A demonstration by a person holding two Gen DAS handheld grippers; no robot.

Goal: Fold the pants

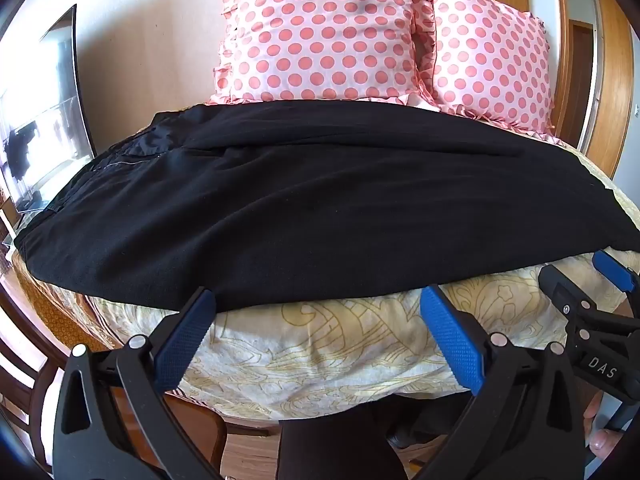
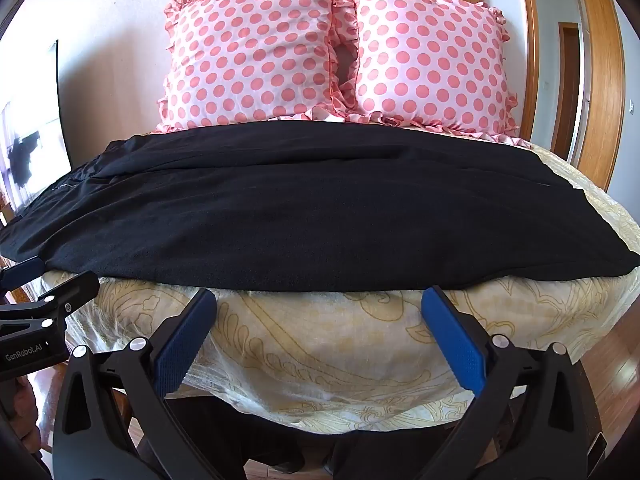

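Black pants lie flat across the bed, waistband to the left, legs running right; they also show in the right wrist view. My left gripper is open and empty, its blue fingertips at the pants' near edge. My right gripper is open and empty, just short of the near edge. The right gripper also shows at the right edge of the left wrist view. The left gripper shows at the left edge of the right wrist view.
The bed has a cream patterned cover. Two pink polka-dot pillows stand against the wall behind the pants. A mirror leans at the left. Wooden door frames are at the right.
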